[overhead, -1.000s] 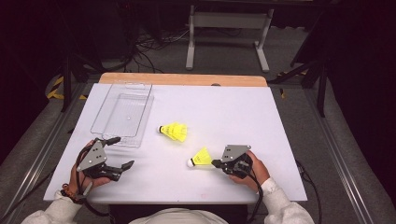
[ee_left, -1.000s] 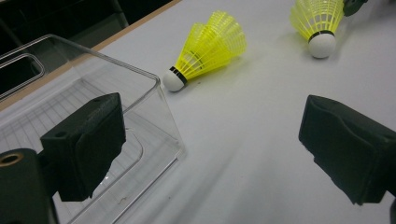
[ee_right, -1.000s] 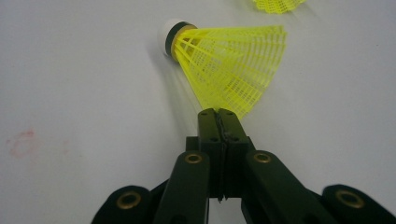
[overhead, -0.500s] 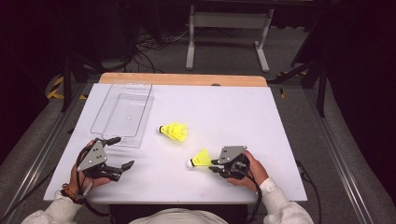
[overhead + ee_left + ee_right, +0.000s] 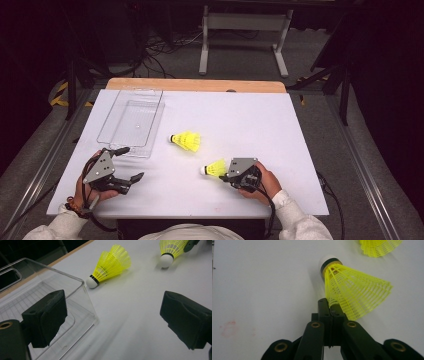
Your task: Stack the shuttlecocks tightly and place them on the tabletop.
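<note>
Scene: a white bench [image 5: 280, 130] seen from above, with a person's two hands reaching in from the near edge, each holding a gripper.
Right gripper [image 5: 331, 307]: its black fingers are pressed together on the rim of the mesh skirt of a yellow shuttlecock [image 5: 352, 290]; the jaws have just been opening a little and closing again, with the skirt edge between them.
Held shuttlecock, place: near the front right of the bench, just ahead of the right hand [image 5: 264, 181], its white cork tip pointing away from the gripper and the skirt toward it.
Left gripper [image 5: 131, 164]: its fingers are spread wide and hold nothing; it hovers beside the near corner of a clear plastic box [image 5: 131, 122].
Step in hand: judged to be securing the shuttlecock for carrying to the box.
Doing it well: the bite is thin, on the skirt's edge alone, so the shuttlecock may twist or slip; lift slowly, keep the fingers squeezed, and carry it level. The soft mesh can crush, so squeeze no harder than needed.
Path: the second shuttlecock [image 5: 186, 140] lies loose between the held one and the box; pass over it rather than sweep it.
Count, shuttlecocks: two, both yellow with white tips.
Count, boxes: one, clear and empty, at the left rear of the bench.
Count, grippers: two, one in each hand.
</note>
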The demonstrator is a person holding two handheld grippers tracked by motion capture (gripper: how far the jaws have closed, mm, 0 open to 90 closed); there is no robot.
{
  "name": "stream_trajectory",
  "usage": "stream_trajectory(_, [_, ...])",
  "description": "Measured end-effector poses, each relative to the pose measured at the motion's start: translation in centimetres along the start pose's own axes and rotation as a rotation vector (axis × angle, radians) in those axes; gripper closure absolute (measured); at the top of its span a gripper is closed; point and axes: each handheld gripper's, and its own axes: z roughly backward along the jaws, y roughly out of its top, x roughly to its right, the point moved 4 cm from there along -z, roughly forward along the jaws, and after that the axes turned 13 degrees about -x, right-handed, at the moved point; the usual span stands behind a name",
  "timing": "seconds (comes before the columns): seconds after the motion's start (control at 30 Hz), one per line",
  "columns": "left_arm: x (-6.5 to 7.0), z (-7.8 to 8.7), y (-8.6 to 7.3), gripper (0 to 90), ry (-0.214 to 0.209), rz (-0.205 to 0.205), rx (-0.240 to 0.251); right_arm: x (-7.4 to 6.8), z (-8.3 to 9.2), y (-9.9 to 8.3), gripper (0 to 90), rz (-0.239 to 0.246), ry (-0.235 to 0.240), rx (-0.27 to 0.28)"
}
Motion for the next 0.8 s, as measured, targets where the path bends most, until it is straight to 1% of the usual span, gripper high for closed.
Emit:
stream_trajectory(0.2, [0.0,0.0,0.0,8.2,0.0,0.001,0.002,0.2,0.4,0.1,90.0,-0.016,-0.021,0.034])
stream_trajectory(0.53, [0.1,0.1,0.1,8.3,0.001,-0.001,0.004,0.6,0.9,0.1,90.0,-0.04,-0.057,0.064])
stream_trajectory(0.8, [0.0,0.1,0.1,8.2,0.003,0.004,0.01,0.9,1.3,0.1,90.0,-0.069,-0.089,0.096])
